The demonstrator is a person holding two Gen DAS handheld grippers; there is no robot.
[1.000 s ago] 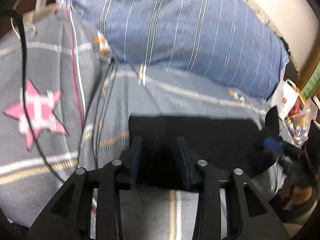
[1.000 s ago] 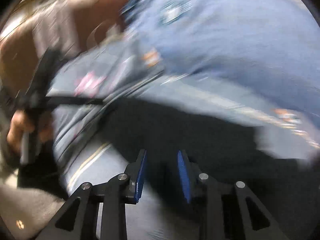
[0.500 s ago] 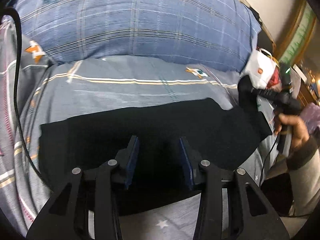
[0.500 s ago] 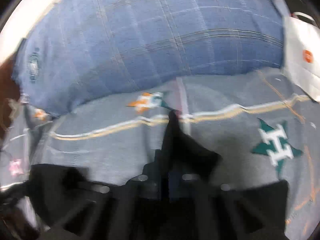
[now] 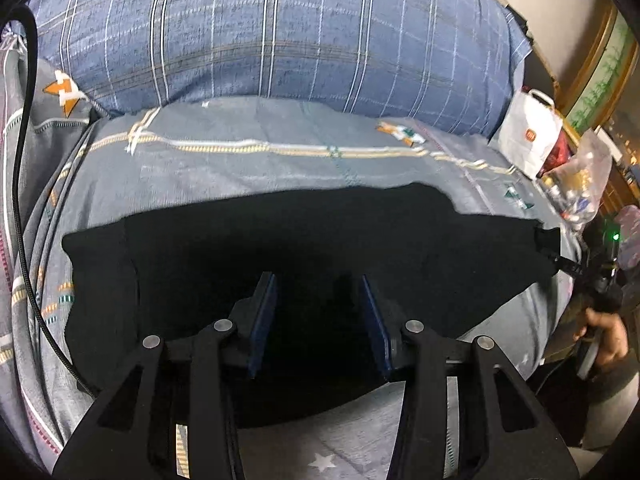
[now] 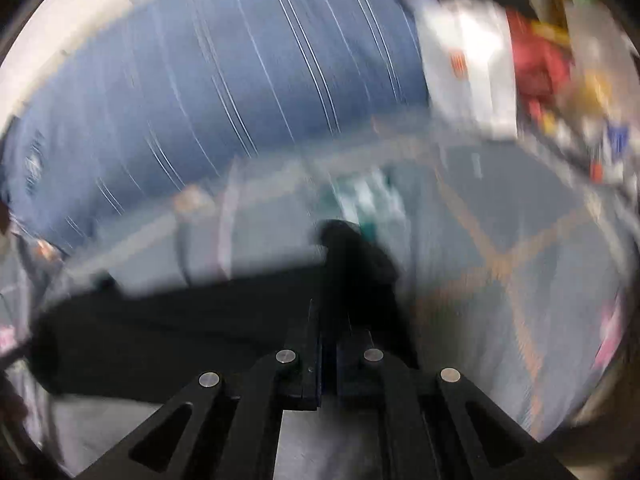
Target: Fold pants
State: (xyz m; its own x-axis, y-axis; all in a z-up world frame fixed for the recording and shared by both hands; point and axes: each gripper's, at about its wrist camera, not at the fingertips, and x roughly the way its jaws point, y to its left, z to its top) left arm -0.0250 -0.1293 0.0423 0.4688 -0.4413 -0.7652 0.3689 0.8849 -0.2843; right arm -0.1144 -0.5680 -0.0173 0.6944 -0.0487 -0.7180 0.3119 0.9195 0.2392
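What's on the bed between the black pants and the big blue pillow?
Only a strip of gray bedsheet with a striped line lies between the pants and the pillow. The left wrist view shows this.

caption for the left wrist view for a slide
Open left gripper hovers over black pants spread on a gray bedsheet.

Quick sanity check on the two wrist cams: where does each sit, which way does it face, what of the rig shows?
Left wrist: on the left gripper, facing the blue plaid pillow across the black pants; jaws open; the person's right hand shows at far right.
Right wrist: on the right gripper, blurred, facing the same pillow; jaws shut on a pants corner.
Shared: pants, pillow, grey bedsheet, white bag.
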